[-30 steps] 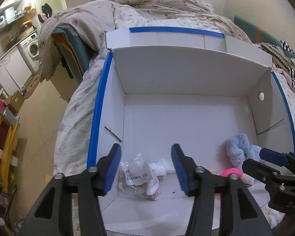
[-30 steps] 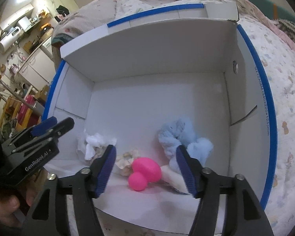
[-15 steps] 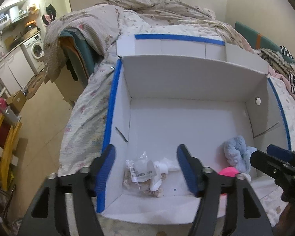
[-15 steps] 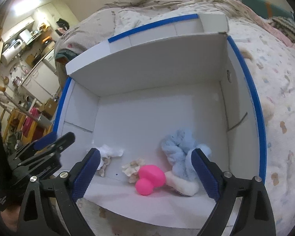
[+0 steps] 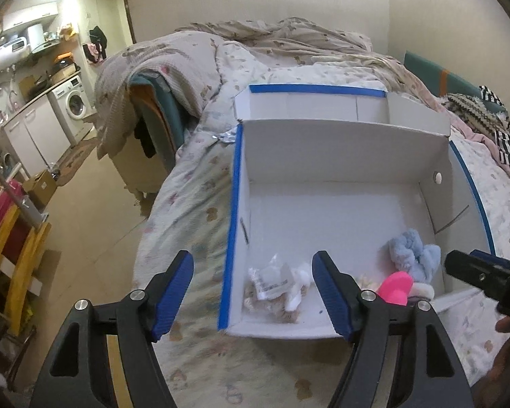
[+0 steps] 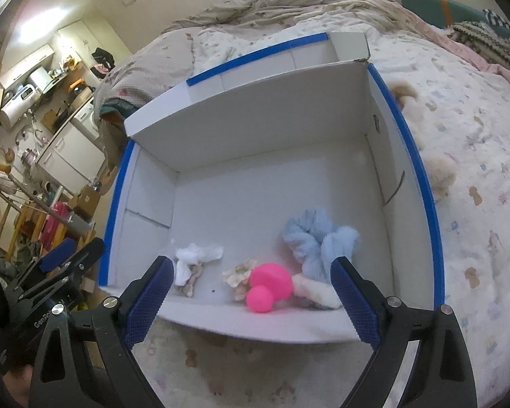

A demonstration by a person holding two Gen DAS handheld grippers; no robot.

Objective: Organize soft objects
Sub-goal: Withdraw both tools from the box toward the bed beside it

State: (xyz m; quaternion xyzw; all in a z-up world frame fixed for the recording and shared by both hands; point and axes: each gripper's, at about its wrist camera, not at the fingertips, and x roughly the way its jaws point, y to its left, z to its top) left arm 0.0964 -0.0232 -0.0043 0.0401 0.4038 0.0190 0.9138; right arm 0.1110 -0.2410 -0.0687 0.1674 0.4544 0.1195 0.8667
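Note:
A white cardboard box (image 5: 340, 156) with blue taped edges sits open on the bed; it also shows in the right wrist view (image 6: 255, 129). Inside, near the front wall, lie a pale blue fluffy toy (image 6: 319, 241), a bright pink soft toy (image 6: 270, 284), a small beige piece (image 6: 239, 272), a white cloth (image 6: 197, 255) and a plastic-bagged item (image 5: 272, 280). My left gripper (image 5: 253, 294) is open and empty, above the box's front left corner. My right gripper (image 6: 251, 302) is open wide and empty, above the front wall.
The box rests on a patterned bedspread (image 6: 476, 170) with rumpled blankets (image 5: 272, 37) behind. Two tan fluffy toys (image 6: 440, 173) lie on the bed right of the box. Left of the bed are floor, a chair (image 5: 159, 112) and a kitchen area (image 5: 51, 102).
Both grippers have pulled back and up out of the box, and both jaws have opened wider. The toys in the box have not moved.

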